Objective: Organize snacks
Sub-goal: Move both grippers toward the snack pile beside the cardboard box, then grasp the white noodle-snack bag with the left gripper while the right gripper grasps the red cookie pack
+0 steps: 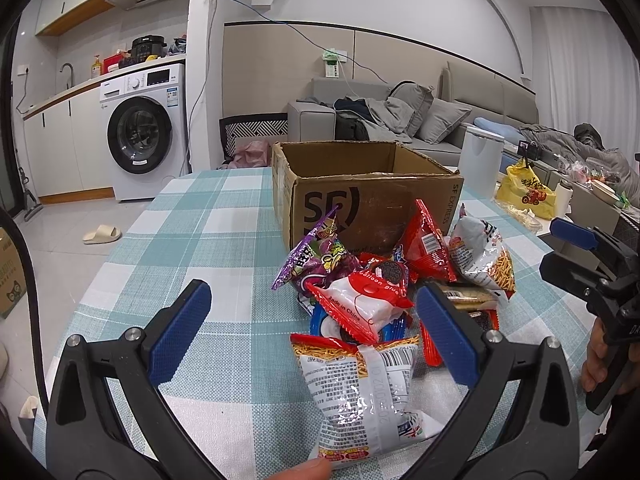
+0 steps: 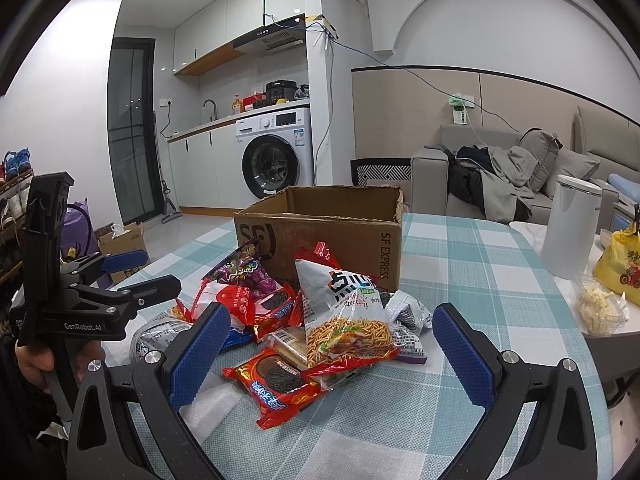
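Note:
A heap of snack packets [image 1: 384, 300] lies on the checked tablecloth in front of an open brown cardboard box [image 1: 360, 184]. My left gripper [image 1: 316, 332] is open, its blue pads on either side of a silver noodle-snack packet [image 1: 360, 392] at the near edge of the heap. The right wrist view shows the same heap [image 2: 312, 320] and box [image 2: 328, 224]. My right gripper [image 2: 332, 348] is open around a red cookie packet [image 2: 276, 380] and a silver noodle packet [image 2: 344, 312]. Each gripper appears in the other's view, held by a hand.
The table [image 1: 200, 240] has bare cloth to the left of the heap. A white canister [image 2: 572, 224], a yellow bag [image 2: 620, 264] and a clear tub [image 2: 596, 308] stand at the right edge. Behind are a washing machine [image 1: 144, 132] and a sofa [image 1: 400, 116].

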`<act>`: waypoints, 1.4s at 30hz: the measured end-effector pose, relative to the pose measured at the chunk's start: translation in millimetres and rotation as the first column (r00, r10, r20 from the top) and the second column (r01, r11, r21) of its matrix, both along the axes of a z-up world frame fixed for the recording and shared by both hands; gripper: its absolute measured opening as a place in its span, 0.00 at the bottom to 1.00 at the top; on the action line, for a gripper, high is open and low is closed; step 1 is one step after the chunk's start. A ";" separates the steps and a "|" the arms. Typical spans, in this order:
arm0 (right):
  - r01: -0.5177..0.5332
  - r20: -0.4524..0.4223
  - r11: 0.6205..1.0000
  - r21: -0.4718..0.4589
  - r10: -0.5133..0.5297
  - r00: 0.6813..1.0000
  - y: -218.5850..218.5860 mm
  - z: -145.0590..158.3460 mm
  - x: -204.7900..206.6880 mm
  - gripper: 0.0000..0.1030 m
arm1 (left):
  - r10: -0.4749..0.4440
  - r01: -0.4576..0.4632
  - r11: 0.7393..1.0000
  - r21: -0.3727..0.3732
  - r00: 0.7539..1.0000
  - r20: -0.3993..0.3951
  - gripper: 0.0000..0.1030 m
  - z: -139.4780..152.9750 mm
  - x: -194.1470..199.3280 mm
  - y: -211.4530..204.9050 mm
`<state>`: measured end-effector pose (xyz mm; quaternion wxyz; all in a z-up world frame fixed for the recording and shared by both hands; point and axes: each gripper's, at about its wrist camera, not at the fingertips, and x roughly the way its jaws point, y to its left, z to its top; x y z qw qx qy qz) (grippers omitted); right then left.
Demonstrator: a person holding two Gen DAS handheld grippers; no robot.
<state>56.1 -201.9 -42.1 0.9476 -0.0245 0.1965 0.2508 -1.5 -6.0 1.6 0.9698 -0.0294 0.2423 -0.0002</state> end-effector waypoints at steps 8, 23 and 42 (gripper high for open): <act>-0.001 -0.002 1.000 0.003 0.001 1.000 -0.2 -0.4 -0.2 1.00 | -0.011 0.011 1.000 0.000 1.000 -0.003 0.99 -0.1 1.0 -0.6; 0.039 -0.121 0.997 -0.060 -0.046 0.992 7.0 -9.1 13.5 1.00 | -0.101 0.100 0.995 -0.022 0.993 -0.062 1.00 -1.5 2.9 -3.5; -0.056 -0.404 0.998 -0.043 0.034 0.914 27.5 -37.8 26.6 1.00 | -0.165 0.145 0.985 -0.099 0.957 -0.240 0.90 -30.7 7.6 -1.2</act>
